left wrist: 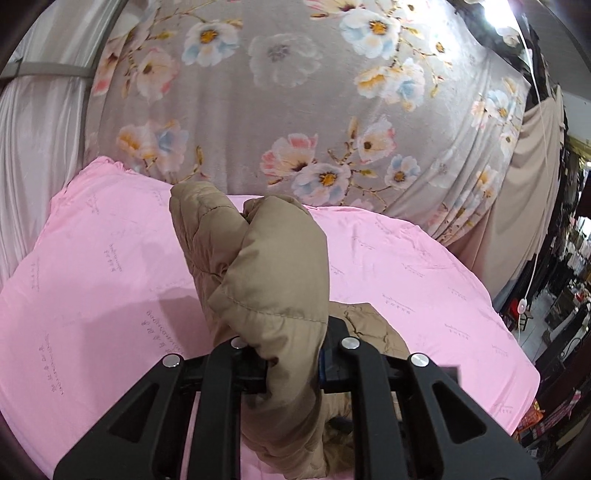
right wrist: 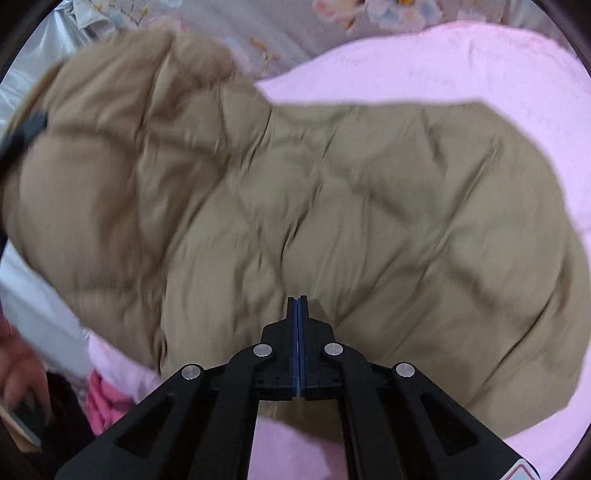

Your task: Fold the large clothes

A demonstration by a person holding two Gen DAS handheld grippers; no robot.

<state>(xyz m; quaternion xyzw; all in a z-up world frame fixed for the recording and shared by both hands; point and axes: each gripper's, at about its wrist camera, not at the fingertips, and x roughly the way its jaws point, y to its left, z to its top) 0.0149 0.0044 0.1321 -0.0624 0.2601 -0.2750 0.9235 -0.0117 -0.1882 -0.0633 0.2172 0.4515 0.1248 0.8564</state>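
Garment: tan quilted jacket (right wrist: 332, 221), spread across the pink sheet (right wrist: 480, 62).
Left gripper (left wrist: 291, 365): pinching a bunched fold of the jacket, lifted off the sheet.
Right gripper (right wrist: 297, 306): pads pressed together, empty, over the jacket.
Backdrop: floral blanket (left wrist: 295, 92).

A bed is covered by a pink sheet (left wrist: 406, 280) printed with small faint lettering. Behind it, a grey blanket (left wrist: 295, 92) patterned with pink, white and blue flowers is draped upward. To the left, pale silvery curtain fabric (left wrist: 37, 147) is gathered by a band. To the right, a beige cloth (left wrist: 532, 184) is hung, and dark cluttered shelves (left wrist: 565, 295) are seen beyond. A bright light (left wrist: 498, 11) glares at the top right
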